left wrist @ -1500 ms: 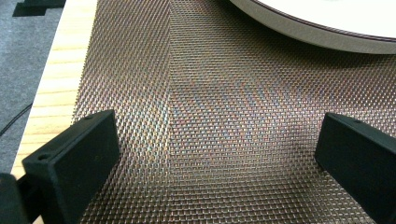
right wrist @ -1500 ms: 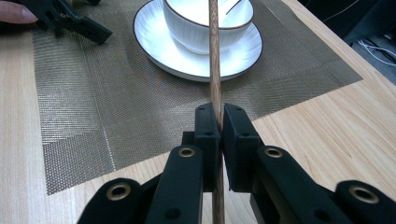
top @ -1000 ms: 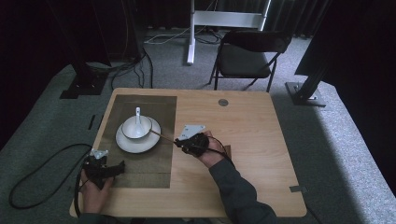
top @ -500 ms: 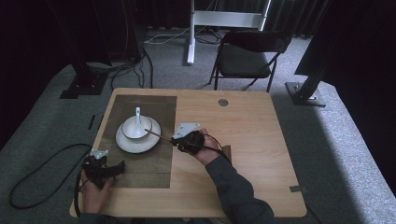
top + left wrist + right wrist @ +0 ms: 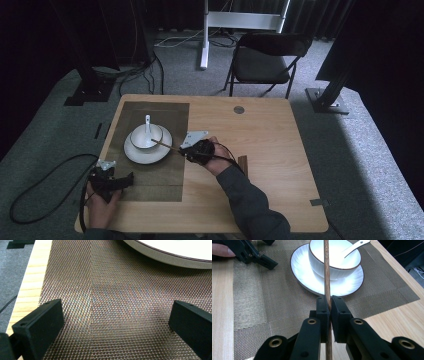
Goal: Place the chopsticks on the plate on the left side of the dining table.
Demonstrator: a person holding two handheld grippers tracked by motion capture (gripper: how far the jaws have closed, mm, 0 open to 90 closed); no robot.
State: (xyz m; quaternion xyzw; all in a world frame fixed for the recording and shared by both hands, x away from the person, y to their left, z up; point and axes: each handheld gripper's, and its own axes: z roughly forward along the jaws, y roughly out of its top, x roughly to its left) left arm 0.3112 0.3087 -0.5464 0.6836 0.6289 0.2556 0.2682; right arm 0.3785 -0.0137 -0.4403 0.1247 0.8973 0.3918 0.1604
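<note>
Chopstick (image 5: 326,272) is pinched tight in the right gripper (image 5: 329,305), its tip poking out over the bowl (image 5: 335,258) that sits on the plate (image 5: 305,275) with a spoon (image 5: 356,246) inside. Left gripper (image 5: 112,322) sits low over the woven mat (image 5: 105,290), jaws spread wide, holding nothing.

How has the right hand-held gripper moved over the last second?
Yes. The right hand-held gripper, shut on the chopstick, has slid left toward the plate; its jaws now reach the placemat's right edge.
</note>
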